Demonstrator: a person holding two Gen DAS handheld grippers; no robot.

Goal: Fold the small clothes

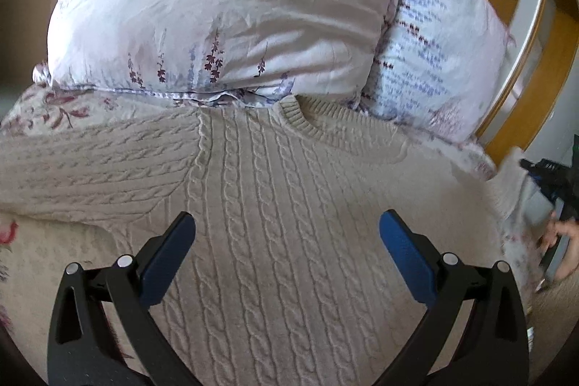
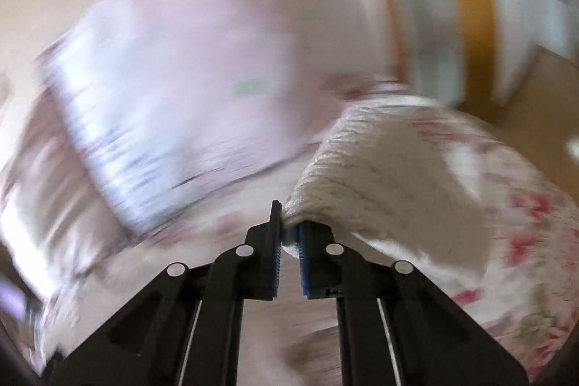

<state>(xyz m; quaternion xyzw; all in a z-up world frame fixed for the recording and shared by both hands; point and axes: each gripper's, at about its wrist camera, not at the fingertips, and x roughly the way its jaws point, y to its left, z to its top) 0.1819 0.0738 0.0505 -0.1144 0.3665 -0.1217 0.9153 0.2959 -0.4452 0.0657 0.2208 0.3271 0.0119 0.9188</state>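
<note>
Beige sweater (image 1: 275,190) sleeve sits pinched inside right gripper (image 2: 288,234).

I count one beige cable-knit sweater (image 1: 275,190), two plump floral-print pillows, the pale pink one (image 1: 217,20) and the blue-patterned one (image 1: 434,53), and one flowered bedspread (image 1: 47,111).

No legible text, label, brand or number anywhere.
</note>
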